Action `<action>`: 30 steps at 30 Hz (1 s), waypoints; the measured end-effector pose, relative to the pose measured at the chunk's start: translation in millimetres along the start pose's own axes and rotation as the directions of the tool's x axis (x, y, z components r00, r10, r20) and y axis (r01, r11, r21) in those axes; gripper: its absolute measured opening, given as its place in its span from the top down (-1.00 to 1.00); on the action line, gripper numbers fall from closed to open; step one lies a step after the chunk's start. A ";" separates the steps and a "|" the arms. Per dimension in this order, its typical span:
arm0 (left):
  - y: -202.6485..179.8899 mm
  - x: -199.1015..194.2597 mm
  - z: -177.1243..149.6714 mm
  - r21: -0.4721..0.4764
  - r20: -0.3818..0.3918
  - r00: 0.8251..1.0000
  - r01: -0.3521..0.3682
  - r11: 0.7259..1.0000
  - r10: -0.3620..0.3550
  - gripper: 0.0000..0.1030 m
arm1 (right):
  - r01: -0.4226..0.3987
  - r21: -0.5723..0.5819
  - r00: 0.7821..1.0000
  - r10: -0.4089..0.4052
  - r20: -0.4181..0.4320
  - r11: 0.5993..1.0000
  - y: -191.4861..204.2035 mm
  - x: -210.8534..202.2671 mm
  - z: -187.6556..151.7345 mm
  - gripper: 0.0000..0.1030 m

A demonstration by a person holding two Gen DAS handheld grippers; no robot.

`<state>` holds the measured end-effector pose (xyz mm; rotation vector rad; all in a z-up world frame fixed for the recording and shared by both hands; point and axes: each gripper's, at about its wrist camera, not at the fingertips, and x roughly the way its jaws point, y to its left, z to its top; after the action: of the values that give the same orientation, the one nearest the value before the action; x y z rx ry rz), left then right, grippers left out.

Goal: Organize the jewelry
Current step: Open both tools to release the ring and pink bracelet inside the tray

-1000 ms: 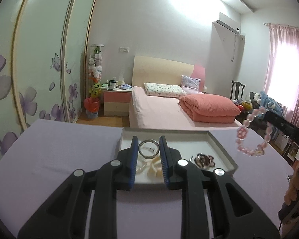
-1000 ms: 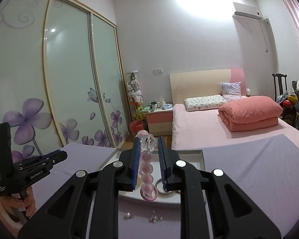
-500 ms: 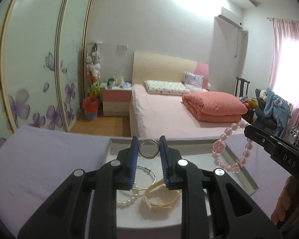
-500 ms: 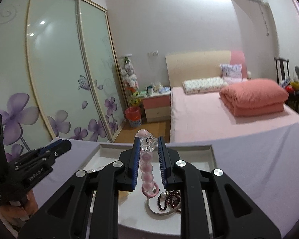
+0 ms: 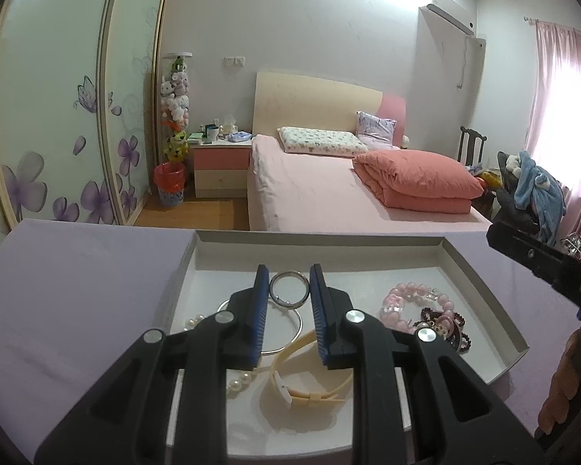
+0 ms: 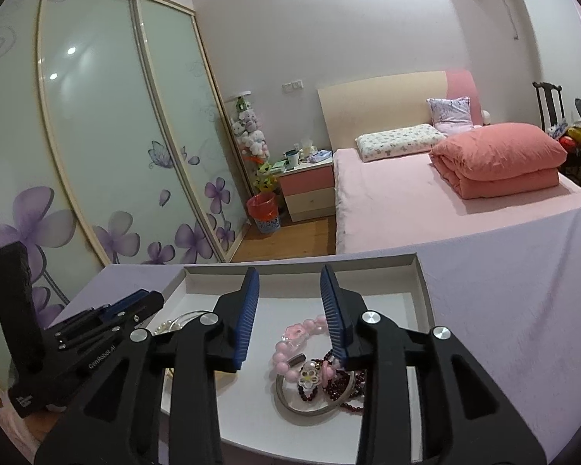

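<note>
- Left wrist view: we hold our left gripper (image 5: 289, 291) low over the tray (image 5: 480, 271), clenched on a metal ring (image 5: 289, 288).
- Our right gripper (image 6: 289, 302) hangs released above the pink bead bracelet (image 6: 290, 343).

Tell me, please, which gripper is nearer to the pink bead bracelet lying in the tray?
The right gripper: it hangs open directly over the pink bead bracelet, which lies between its fingers. The left gripper is off to the side, shut on a metal ring.

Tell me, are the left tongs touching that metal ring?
Touching. The left wrist view shows the ring pinched between both blue pads of the left tongs.
</note>
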<state>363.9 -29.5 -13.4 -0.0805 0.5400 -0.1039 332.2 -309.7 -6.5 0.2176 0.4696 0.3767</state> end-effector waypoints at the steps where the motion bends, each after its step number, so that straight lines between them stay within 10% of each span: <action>1: -0.6 2.4 -0.7 0.002 -0.004 1.000 0.001 1.000 -0.001 0.57 | 0.001 0.007 1.000 -0.001 -0.003 1.000 -1.3 1.3 -0.1 0.31; 30: 0.9 -0.8 -12.7 0.021 -0.028 1.000 0.000 1.000 0.001 0.04 | 0.023 0.001 0.999 -0.023 -0.033 1.000 -0.3 -5.4 -4.1 0.31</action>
<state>356.7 -29.1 -23.9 -0.0581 0.5666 -0.1107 325.9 -311.7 -8.1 0.2069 0.5048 0.3580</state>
